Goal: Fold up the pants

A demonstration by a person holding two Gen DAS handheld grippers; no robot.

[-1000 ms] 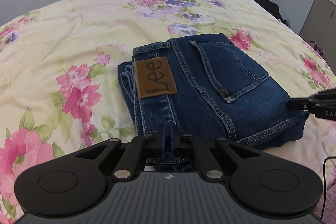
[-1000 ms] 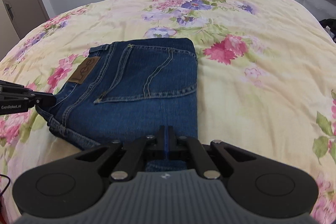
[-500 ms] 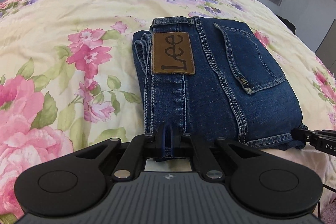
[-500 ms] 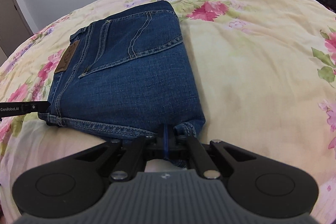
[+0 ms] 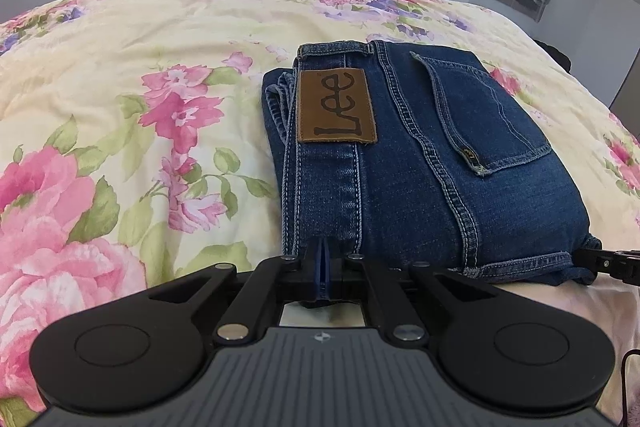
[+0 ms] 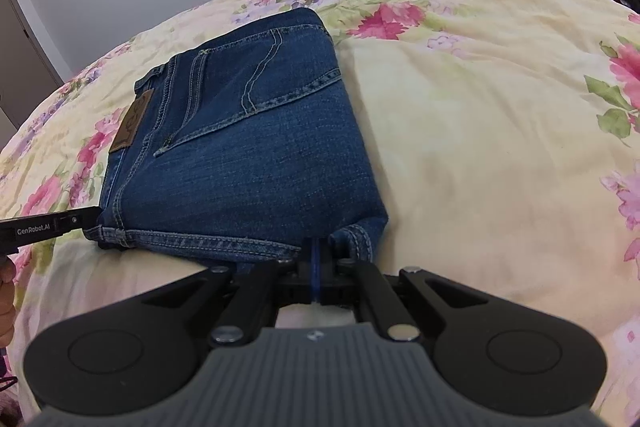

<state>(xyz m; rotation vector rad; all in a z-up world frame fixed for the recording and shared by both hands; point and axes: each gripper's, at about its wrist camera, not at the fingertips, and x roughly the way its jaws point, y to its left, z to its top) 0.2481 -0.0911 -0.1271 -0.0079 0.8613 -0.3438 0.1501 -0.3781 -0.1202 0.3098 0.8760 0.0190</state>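
The jeans (image 5: 432, 163) are laid on the bed (image 5: 160, 39) as a compact folded stack (pocket uppermost) — folding is judged nearly done. The near edge is pinched by the closed left claw (image 5: 322, 269) and right claw (image 6: 316, 267) — release is left.

Denim pants (image 5: 432, 163), leather-look patch (image 5: 336, 107); cotton-like quilt (image 5: 120, 99).

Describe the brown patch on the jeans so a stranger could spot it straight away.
Start from the floral bedspread and find the folded blue jeans lying on it. At the jeans' waistband end sits the brown leather patch, beside the back pocket. It is the only brown piece on the denim and reads "Lee" in dark letters.
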